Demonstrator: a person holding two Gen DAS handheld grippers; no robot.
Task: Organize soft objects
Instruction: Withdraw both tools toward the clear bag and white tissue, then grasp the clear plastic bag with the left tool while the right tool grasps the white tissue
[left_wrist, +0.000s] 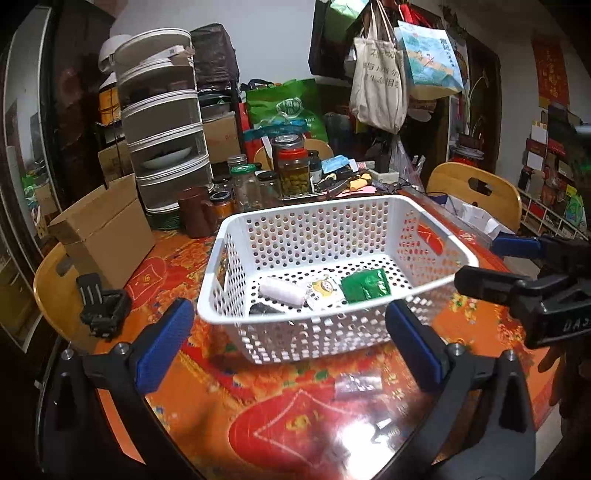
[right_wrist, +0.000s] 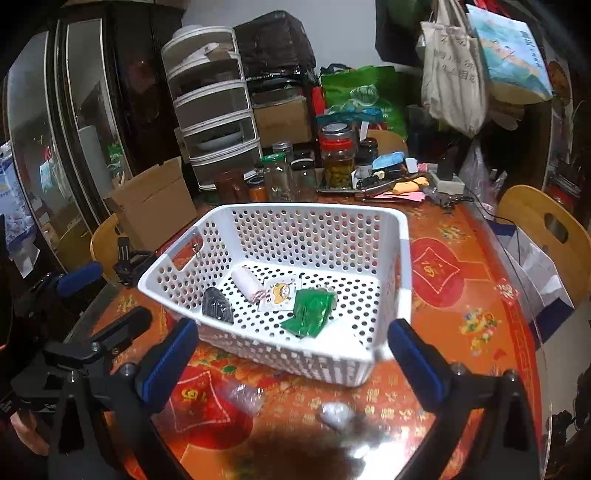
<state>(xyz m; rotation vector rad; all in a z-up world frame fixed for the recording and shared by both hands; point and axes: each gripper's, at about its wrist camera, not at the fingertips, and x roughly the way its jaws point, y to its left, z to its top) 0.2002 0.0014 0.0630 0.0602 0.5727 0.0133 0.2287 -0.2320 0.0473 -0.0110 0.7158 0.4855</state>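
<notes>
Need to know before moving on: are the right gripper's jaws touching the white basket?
Apart. The right wrist view shows the right gripper with jaws wide open and empty, orange tablecloth visible between the blue pads and the white basket.

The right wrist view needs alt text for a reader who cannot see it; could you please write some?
A white basket on an orange patterned table holds a green packet, white roll, cartoon packet and dark item. Open right tongs frame it.

Two wrist fisheyes, both angled down at one table

Each looks from close by along its own fingers at the white perforated plastic basket (left_wrist: 332, 266) (right_wrist: 295, 280), the left from the basket's left, the right from its right.
</notes>
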